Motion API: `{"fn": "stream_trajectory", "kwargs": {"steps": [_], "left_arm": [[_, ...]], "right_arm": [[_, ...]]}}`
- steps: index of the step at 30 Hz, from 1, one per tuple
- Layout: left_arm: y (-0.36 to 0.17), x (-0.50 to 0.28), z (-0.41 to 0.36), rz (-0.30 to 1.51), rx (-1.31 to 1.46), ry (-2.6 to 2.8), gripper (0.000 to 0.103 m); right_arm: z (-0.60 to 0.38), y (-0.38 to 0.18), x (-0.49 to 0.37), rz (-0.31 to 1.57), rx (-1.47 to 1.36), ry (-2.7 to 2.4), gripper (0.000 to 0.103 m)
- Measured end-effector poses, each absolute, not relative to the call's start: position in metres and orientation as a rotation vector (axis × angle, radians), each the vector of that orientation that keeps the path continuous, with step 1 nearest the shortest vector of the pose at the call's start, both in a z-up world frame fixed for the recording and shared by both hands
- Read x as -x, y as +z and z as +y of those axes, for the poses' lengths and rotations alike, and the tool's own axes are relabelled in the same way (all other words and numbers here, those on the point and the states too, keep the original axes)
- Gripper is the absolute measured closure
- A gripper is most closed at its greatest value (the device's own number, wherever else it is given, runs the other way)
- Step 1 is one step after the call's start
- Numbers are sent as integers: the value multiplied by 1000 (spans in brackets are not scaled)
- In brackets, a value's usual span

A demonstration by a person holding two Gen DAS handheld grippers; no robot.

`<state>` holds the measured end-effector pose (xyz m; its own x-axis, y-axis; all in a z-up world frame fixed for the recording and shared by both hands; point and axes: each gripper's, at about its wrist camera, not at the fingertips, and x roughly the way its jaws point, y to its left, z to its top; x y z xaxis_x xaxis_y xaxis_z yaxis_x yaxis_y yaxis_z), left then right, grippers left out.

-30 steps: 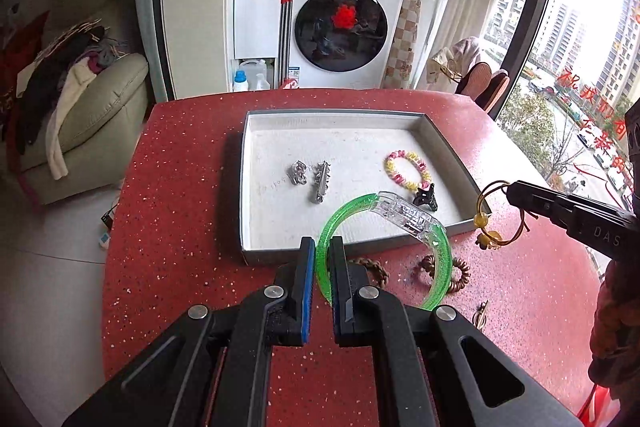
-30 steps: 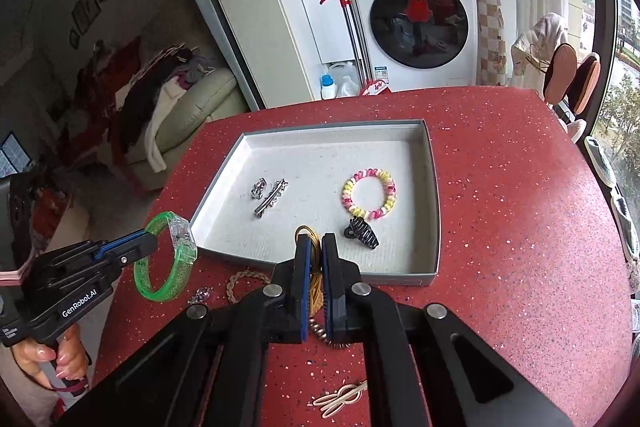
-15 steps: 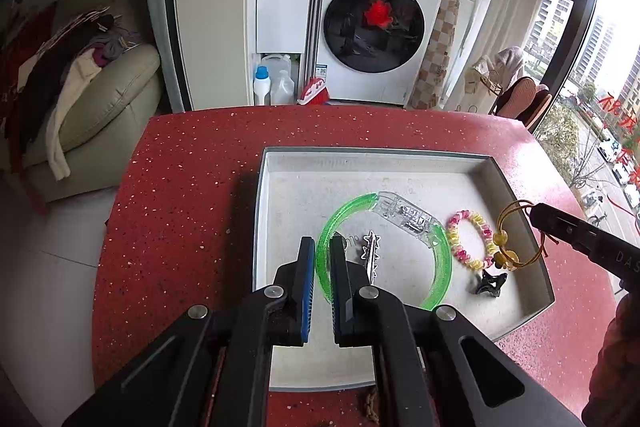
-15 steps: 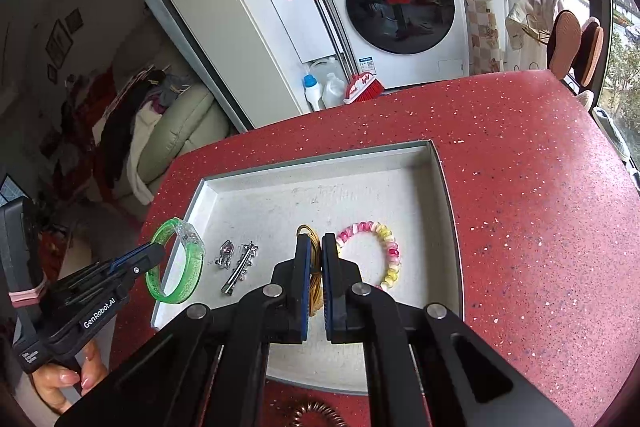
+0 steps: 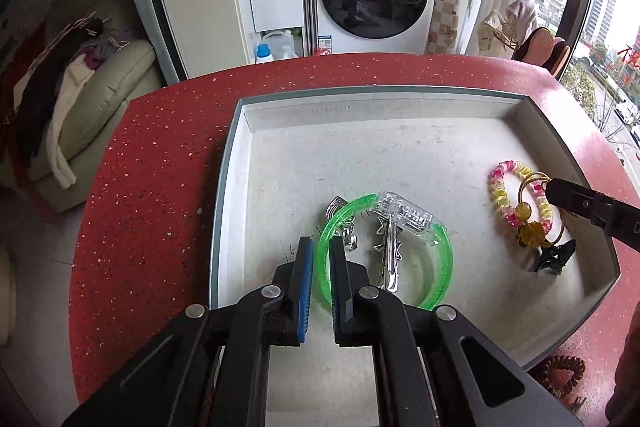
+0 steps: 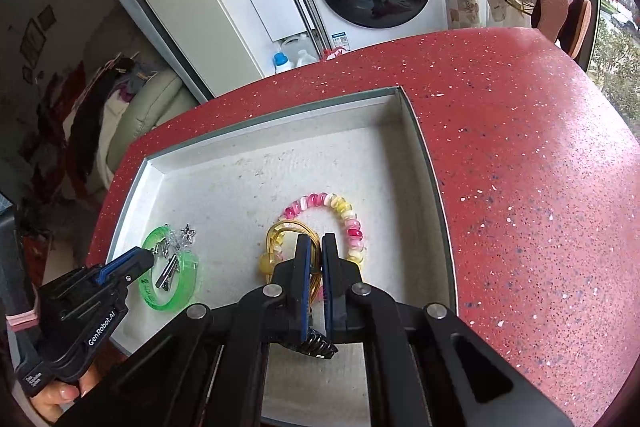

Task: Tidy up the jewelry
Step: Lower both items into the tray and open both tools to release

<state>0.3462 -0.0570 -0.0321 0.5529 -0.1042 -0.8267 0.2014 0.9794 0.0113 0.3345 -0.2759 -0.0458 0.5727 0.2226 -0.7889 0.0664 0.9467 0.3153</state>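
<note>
Green bangle lies flat, left claw pinching its rim; right claw grips gold bracelet.

green bangle, red speckled table, white tray

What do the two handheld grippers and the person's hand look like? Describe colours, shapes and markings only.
Both the left gripper and right gripper are matte black, with angular forked bodies, silver round pivot bolts, and flat fingers lined with blue pads. White "GenRobot.AI" lettering marks the left one. The bare hand beneath shows a pink band nearby.
</note>
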Motion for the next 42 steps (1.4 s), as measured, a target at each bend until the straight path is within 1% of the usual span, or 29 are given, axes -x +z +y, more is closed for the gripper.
{"fn": "stream_trajectory", "kwargs": {"steps": [9,10,11,12,13,14,28,32,35,39,41,42], "left_arm": [[-38,-344,-61,974,-160,-147,77],[-37,-344,-60,974,-157,-144,77],[-36,-343,-59,974,-150,-143,77],[-35,-343,-58,971,-141,-145,77],[-33,-342,-57,964,-137,-144,77],[-31,-341,-56,957,-138,-144,77],[-7,-318,-46,904,-108,-170,76],[2,-306,-41,890,-89,-180,76],[8,-298,-35,880,-70,-188,76],[13,-284,-29,868,-61,-194,76],[14,-278,-26,870,-53,-203,76],[14,-274,-24,871,-48,-206,76]], "right_arm": [[-278,-54,-330,988,-334,82,95],[-278,-52,-329,986,-340,84,92],[-278,-51,-329,980,-346,87,84],[-278,-48,-327,972,-350,88,78],[-278,-46,-325,961,-352,89,63],[-278,-42,-323,946,-351,89,52],[-270,-7,-282,862,-368,117,47],[-267,-2,-267,853,-371,135,37],[-264,0,-256,853,-375,146,33],[-259,1,-242,854,-371,155,31],[-257,1,-235,860,-369,160,23],[-256,1,-231,858,-366,158,21]]}}
